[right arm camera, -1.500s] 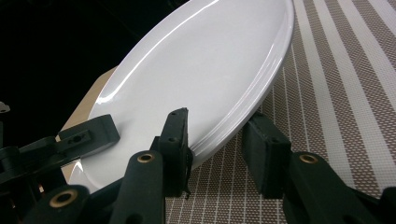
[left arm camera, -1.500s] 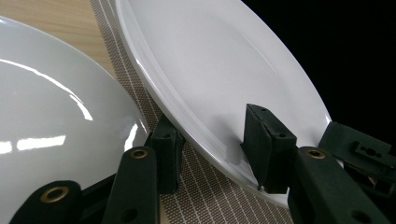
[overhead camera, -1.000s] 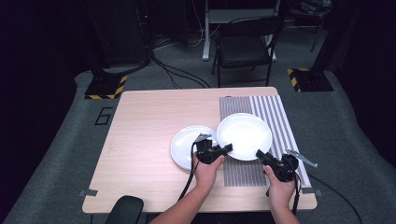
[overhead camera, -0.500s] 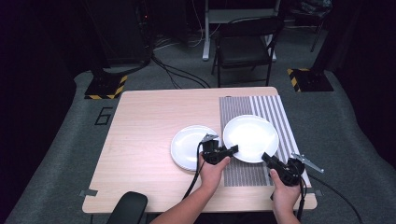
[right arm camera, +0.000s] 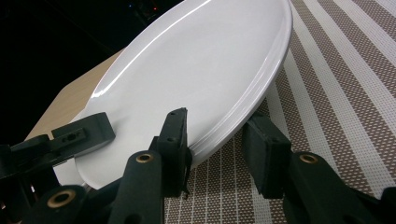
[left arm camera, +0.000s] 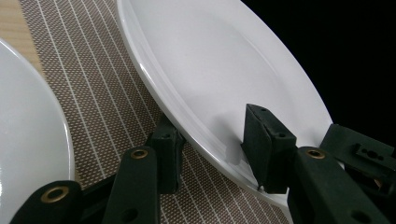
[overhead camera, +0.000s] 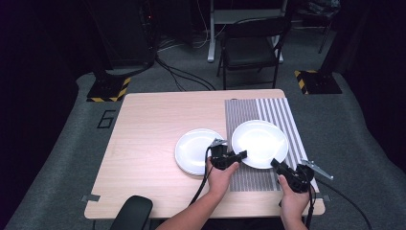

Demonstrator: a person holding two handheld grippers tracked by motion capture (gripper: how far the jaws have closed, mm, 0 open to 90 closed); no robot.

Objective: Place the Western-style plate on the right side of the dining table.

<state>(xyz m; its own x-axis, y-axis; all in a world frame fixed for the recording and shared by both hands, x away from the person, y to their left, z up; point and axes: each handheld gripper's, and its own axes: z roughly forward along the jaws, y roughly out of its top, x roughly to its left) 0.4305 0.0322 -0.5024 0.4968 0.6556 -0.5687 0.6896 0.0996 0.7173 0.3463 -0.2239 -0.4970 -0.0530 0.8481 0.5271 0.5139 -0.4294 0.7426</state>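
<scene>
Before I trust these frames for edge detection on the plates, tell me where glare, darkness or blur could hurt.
High view: the right plate is blown out to near-featureless white, and the room beyond the table sinks into dark. Left gripper view: sharp placemat weave, soft shadow under the rim, black background. Right gripper view: a bright streak along the plate's rim; the nearest jaws look slightly soft.

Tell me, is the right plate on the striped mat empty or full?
Empty. The right plate shows a bare white surface in all three views; the left tool and right tool only straddle its rim.
</scene>
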